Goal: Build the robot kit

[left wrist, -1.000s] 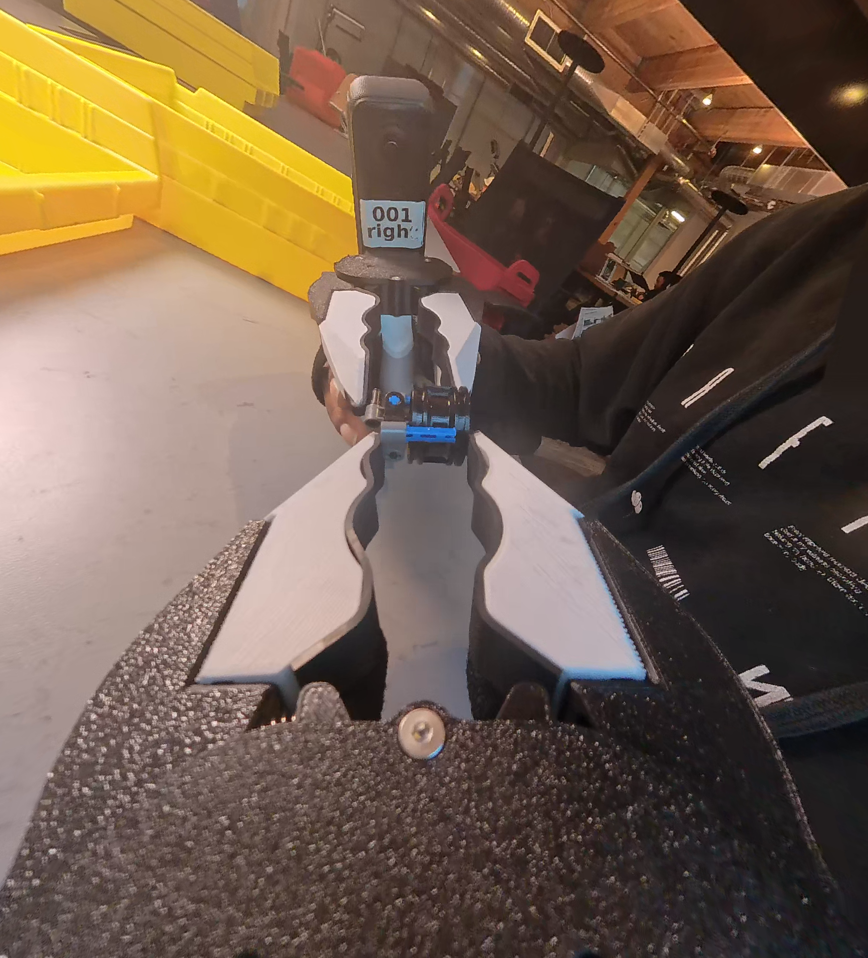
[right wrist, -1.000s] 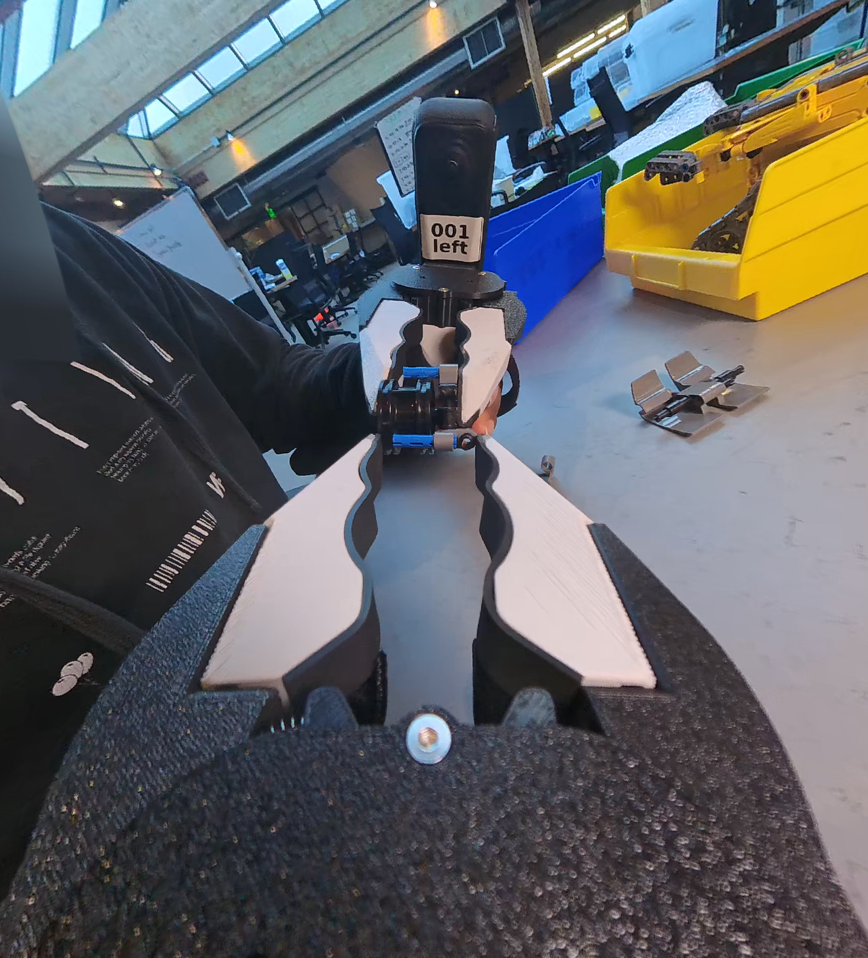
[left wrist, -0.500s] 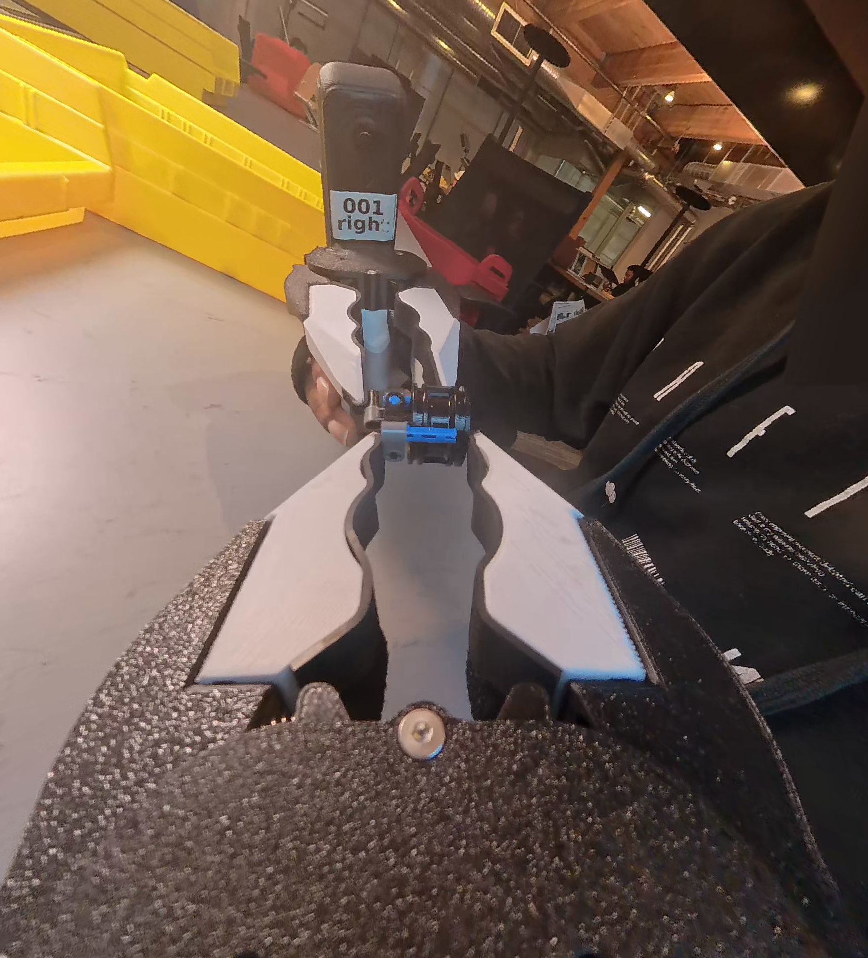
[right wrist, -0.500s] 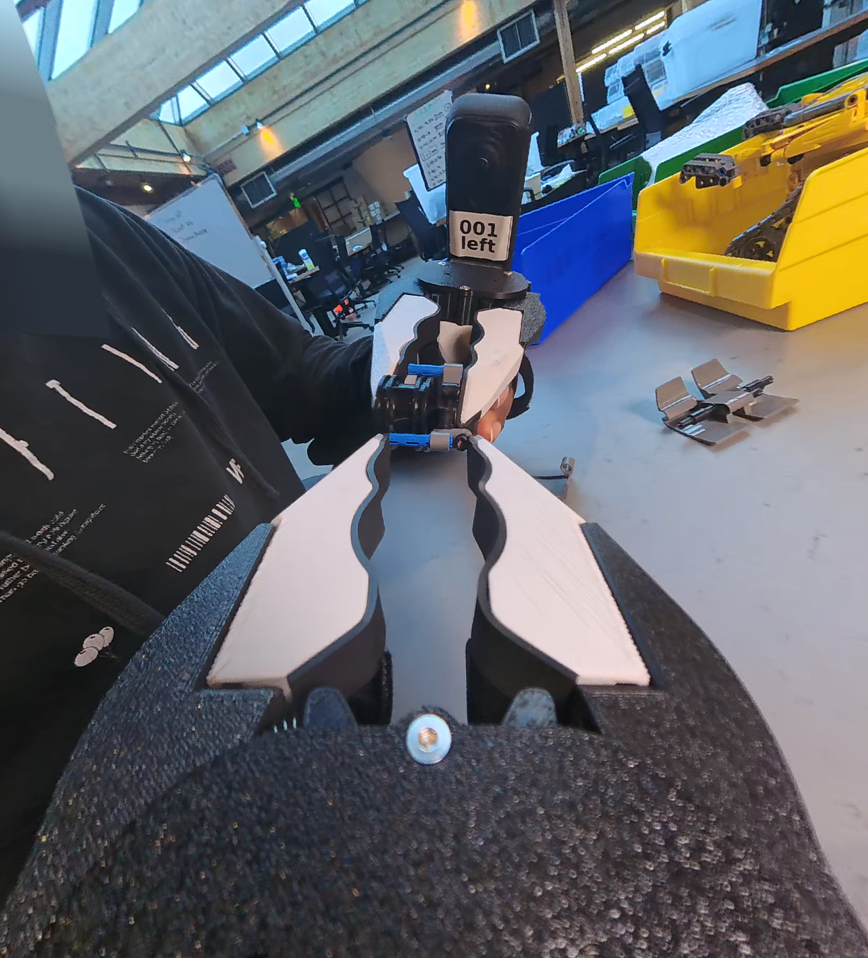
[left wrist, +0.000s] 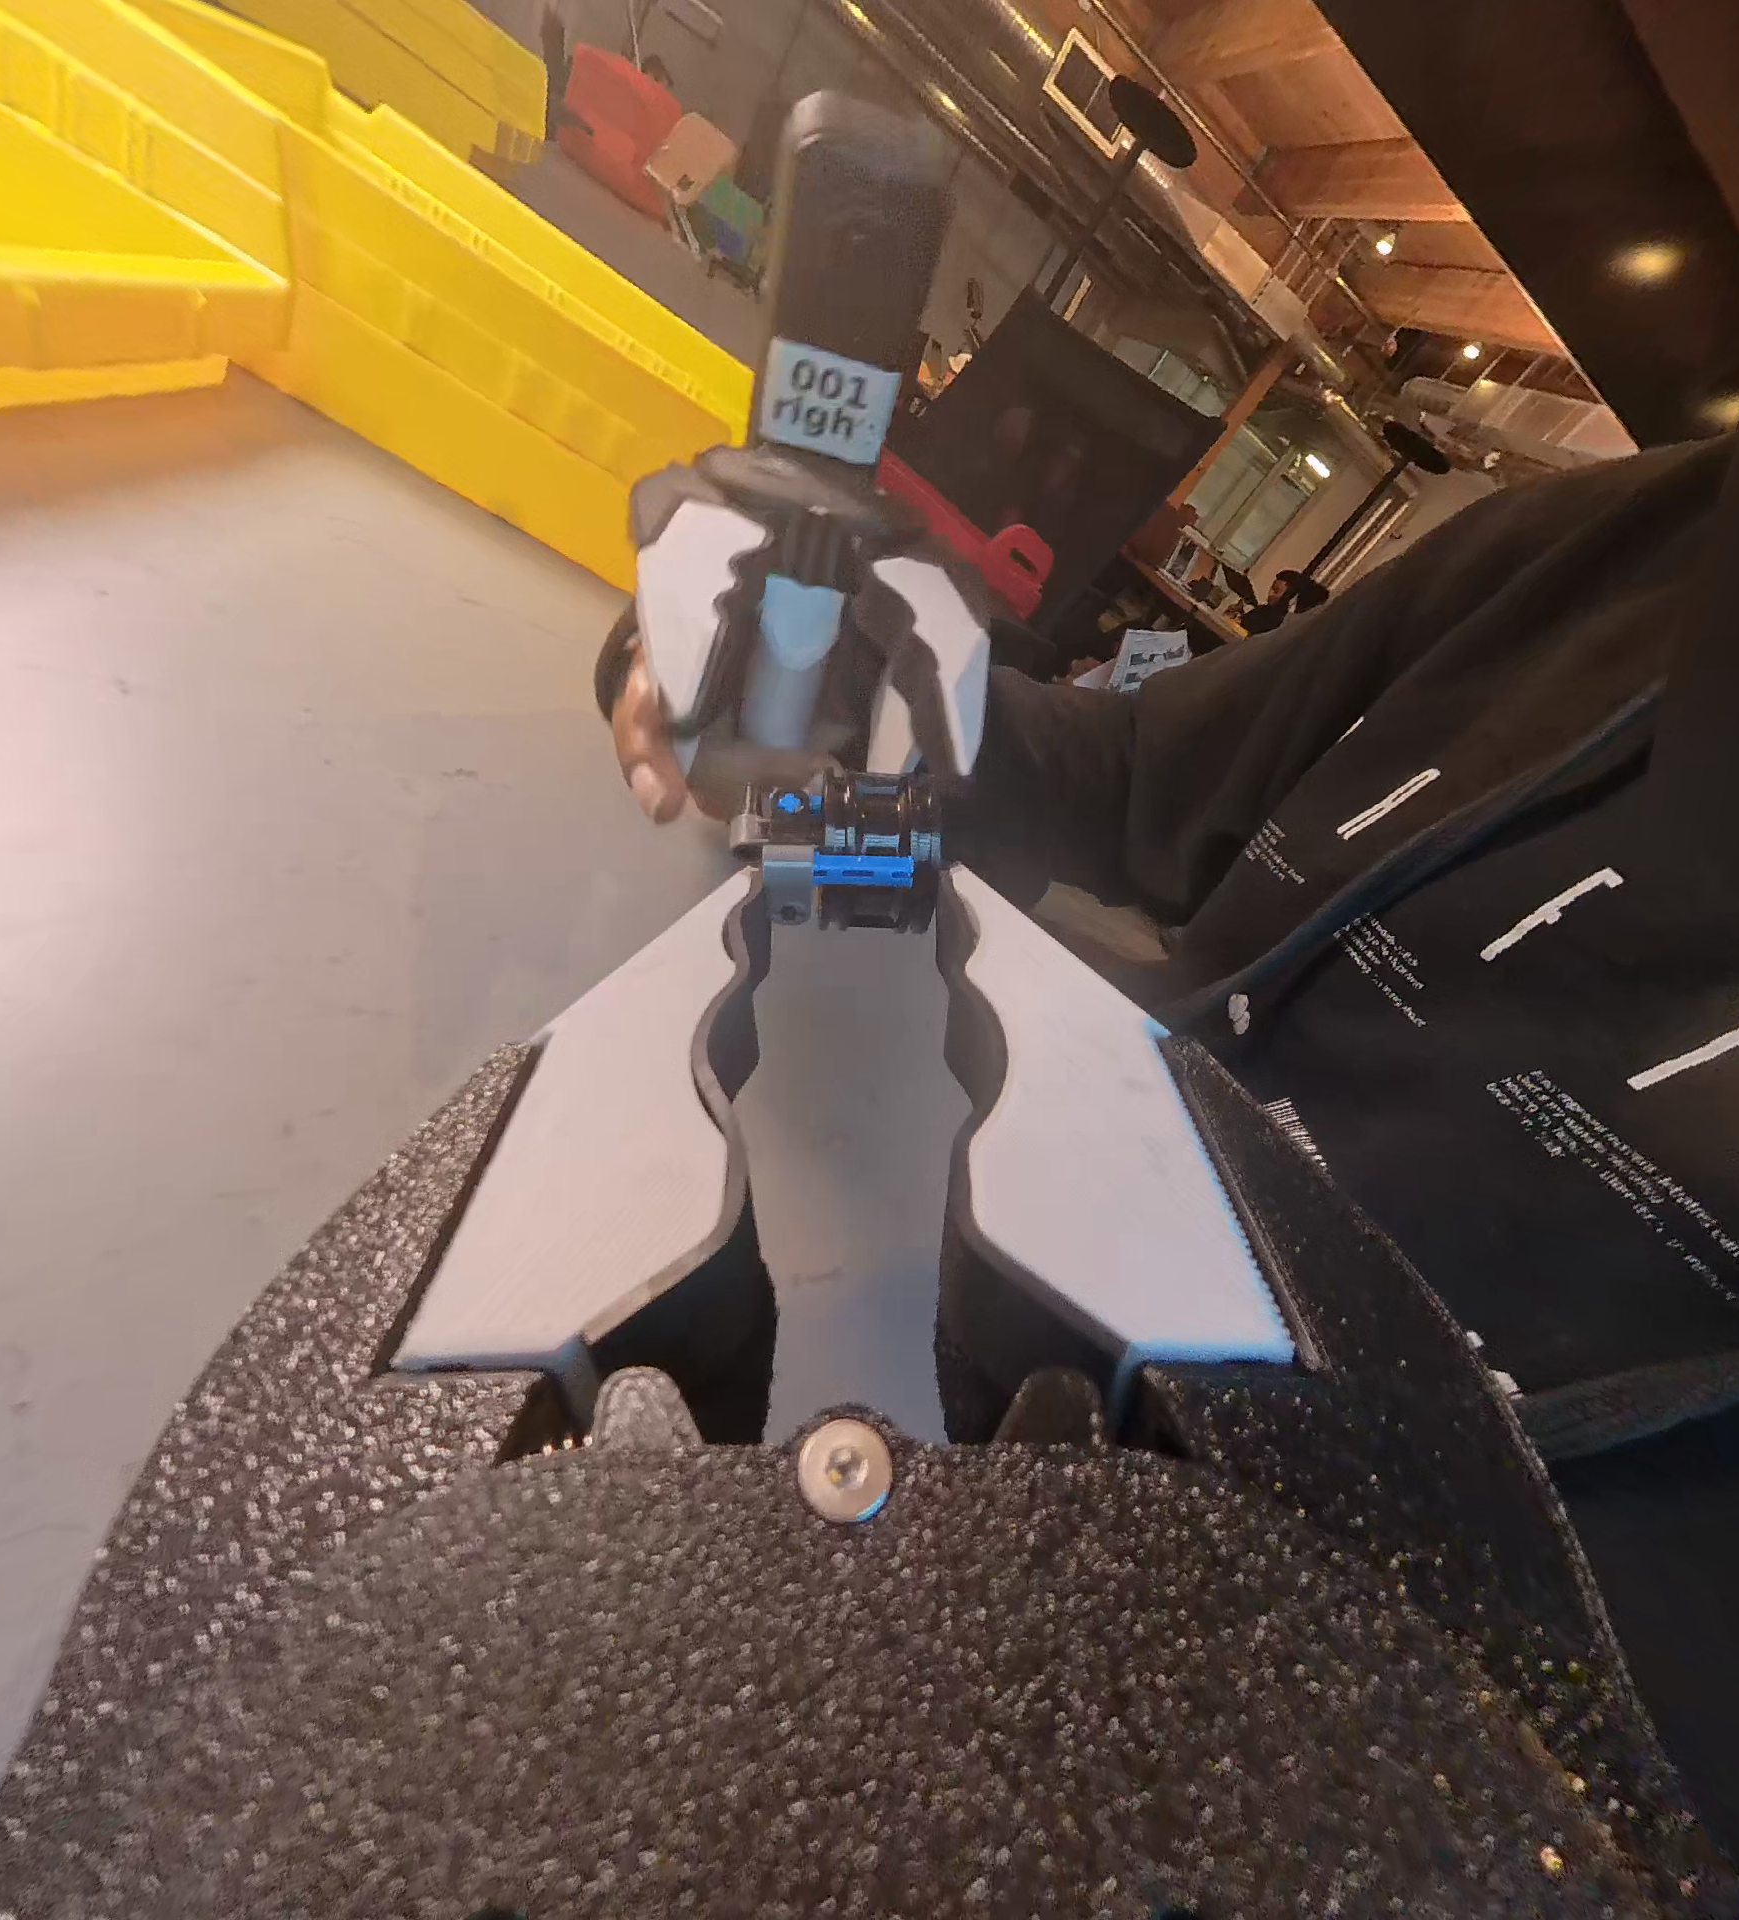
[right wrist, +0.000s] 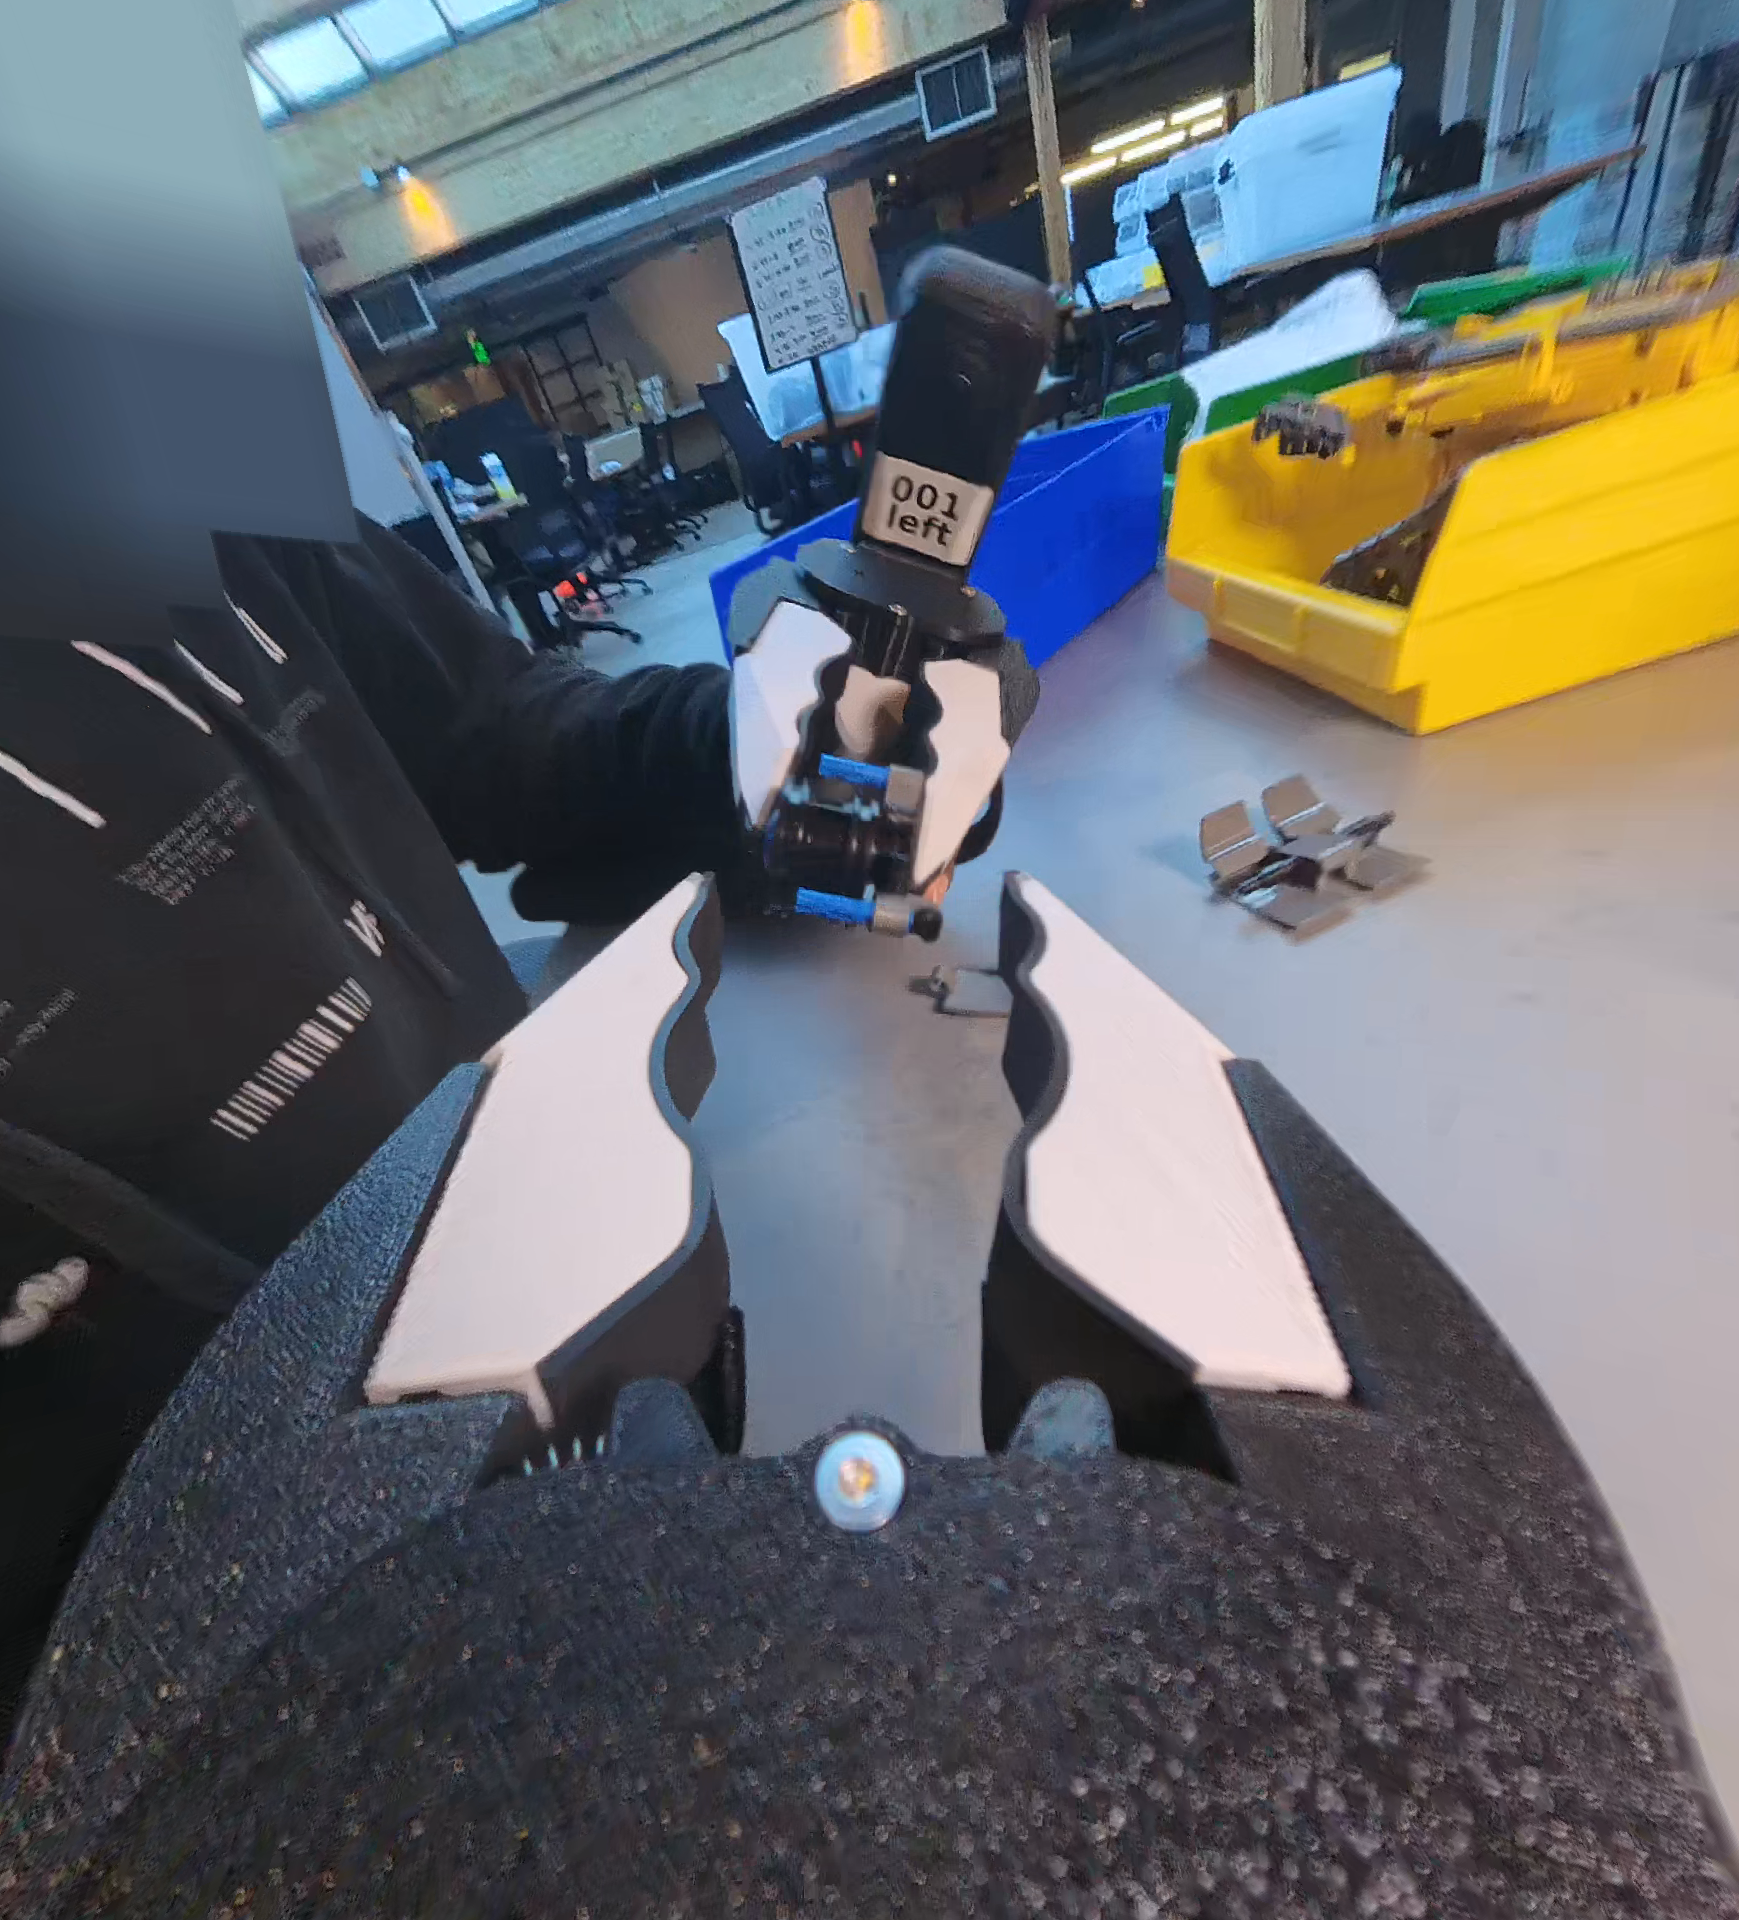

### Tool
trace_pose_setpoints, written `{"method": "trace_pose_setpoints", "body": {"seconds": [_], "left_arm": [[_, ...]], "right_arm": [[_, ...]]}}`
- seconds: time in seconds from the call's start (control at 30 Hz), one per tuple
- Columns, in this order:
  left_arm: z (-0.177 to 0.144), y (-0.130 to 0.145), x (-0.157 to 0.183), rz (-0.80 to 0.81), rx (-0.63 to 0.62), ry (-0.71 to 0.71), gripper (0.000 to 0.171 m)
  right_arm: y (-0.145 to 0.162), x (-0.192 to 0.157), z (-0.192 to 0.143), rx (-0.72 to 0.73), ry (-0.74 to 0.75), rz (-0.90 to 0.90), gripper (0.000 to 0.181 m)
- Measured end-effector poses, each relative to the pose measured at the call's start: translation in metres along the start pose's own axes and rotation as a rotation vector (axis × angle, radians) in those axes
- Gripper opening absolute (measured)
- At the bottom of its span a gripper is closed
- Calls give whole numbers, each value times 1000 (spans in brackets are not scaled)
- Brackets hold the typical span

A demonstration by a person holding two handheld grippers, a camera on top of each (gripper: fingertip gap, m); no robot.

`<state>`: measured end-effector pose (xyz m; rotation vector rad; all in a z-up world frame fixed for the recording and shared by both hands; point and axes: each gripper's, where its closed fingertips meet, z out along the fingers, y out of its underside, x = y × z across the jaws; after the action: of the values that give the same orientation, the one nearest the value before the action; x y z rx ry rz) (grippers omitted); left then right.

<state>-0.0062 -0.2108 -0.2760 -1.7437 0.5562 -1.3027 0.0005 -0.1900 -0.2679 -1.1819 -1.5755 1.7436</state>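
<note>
My left gripper (left wrist: pixel 849 894) is shut on a small assembly (left wrist: pixel 870 831) of black wheels, blue pins and a grey connector, and holds it above the grey table (left wrist: pixel 221 831). The assembly also shows in the right wrist view (right wrist: pixel 834 844), pinched between the left gripper's white fingers. My right gripper (right wrist: pixel 860 894) is open and empty, with its tips just short of the assembly and not touching it. It also shows in the left wrist view (left wrist: pixel 813 774), facing me with its jaws spread.
A small grey piece (right wrist: pixel 964 992) lies on the table under the right gripper's tips. A cluster of grey folded parts (right wrist: pixel 1301 862) lies to the right. A yellow bin (right wrist: pixel 1530 582) and a blue bin (right wrist: pixel 1083 520) stand behind. More yellow bins (left wrist: pixel 377 260) stand at the far left. The person's black top (left wrist: pixel 1467 935) is close by. Both grippers' tips are close together, under 4 cm apart.
Both grippers were shut on the assembly. My right gripper has opened, let go and drawn back a little. My left gripper still holds the assembly.
</note>
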Motion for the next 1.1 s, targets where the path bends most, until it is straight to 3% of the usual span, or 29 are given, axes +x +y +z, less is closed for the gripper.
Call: {"method": "trace_pose_setpoints", "body": {"seconds": [0.1,0.17,0.27,0.33,0.4,0.5,0.6,0.8,1.1], "left_arm": [[4,9,-6,-178,-35,12,31],[8,16,-10,-277,-46,20,31],[11,24,-15,-362,-68,22,31],[8,27,-20,-367,-76,-4,31],[-6,17,-28,-303,-58,-76,44],[-55,-3,-65,-13,-73,-425,45],[-84,-1,-75,137,-157,-565,44],[-87,40,-86,244,-393,-581,37],[-64,67,-88,257,-507,-537,29]], "right_arm": [[-3,-7,4,-63,100,-322,58],[12,-6,13,-181,153,-479,59],[40,3,21,-326,197,-587,36],[46,8,21,-362,206,-540,36],[53,21,15,-408,232,-377,36],[65,37,5,-459,264,-137,36],[80,40,4,-551,277,-126,36],[85,41,4,-590,287,-183,34],[87,40,7,-583,281,-203,35]]}}
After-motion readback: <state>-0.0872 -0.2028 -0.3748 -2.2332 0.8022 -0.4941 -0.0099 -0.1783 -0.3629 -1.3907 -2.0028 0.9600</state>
